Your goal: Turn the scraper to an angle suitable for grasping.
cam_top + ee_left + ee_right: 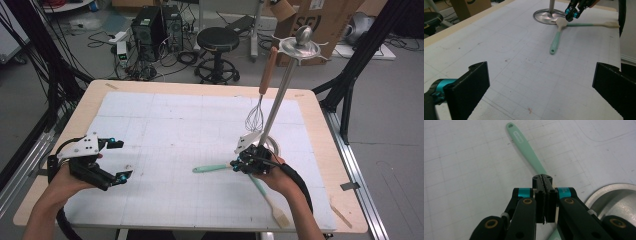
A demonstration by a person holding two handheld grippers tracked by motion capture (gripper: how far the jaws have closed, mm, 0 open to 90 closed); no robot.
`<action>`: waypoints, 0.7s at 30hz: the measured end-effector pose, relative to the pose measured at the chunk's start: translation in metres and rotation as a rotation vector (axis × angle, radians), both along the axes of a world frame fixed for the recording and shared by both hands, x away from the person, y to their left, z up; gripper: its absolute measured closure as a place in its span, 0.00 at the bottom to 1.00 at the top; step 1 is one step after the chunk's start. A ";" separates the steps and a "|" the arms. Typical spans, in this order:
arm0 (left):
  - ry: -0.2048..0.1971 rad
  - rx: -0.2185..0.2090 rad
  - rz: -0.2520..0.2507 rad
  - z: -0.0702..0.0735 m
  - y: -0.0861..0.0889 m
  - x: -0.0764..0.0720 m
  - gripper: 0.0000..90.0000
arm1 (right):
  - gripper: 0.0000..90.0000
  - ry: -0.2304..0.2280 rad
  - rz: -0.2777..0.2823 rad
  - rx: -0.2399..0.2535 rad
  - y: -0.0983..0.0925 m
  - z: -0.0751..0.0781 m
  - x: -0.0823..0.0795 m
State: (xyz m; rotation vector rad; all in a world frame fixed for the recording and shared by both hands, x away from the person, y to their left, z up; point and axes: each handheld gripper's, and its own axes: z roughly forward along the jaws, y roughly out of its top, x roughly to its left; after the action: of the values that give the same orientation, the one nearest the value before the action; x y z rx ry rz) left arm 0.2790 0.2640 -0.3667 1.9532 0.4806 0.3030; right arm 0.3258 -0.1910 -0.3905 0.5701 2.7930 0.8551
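The left hand-held gripper (116, 160) rests released, near left. The right hand-held gripper (545, 185) is clenched on the spatula (524, 145) beside the stand base (616, 195); light, stiff, probably slippery, best gripped mid-handle.

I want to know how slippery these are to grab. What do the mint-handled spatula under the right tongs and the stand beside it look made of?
Mint-handled spatula: probably silicone or plastic; the handle looks matte and moulded, with a hanging hole, and the head is cream.
Stand: apparently polished metal; its pole, round base and top disc reflect light.
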 end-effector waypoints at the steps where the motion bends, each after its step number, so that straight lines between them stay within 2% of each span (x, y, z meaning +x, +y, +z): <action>1: 0.000 -0.002 0.000 0.000 0.000 0.000 0.02 | 0.99 -0.008 -0.001 -0.002 0.000 -0.001 0.001; 6: 0.000 0.000 -0.004 0.000 -0.001 0.000 0.02 | 0.99 0.018 -0.030 -0.013 0.002 -0.007 0.005; 7: 0.001 0.000 -0.002 0.000 -0.001 0.000 0.02 | 0.99 0.003 -0.022 -0.010 0.003 -0.008 0.007; 9: 0.001 -0.004 -0.004 0.000 -0.002 0.000 0.02 | 0.99 0.003 -0.016 -0.017 0.004 -0.011 0.009; 15: 0.001 0.000 -0.006 0.000 -0.002 0.000 0.02 | 0.99 -0.007 -0.033 -0.037 0.009 -0.016 0.015; 21: 0.002 0.002 -0.011 -0.001 -0.003 0.000 0.02 | 0.99 0.001 -0.042 -0.041 0.010 -0.019 0.022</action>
State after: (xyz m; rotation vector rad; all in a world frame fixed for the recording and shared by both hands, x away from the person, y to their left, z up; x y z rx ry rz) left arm 0.2793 0.2612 -0.3673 1.9574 0.4704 0.2946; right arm 0.3481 -0.1811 -0.4092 0.6209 2.7822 0.7880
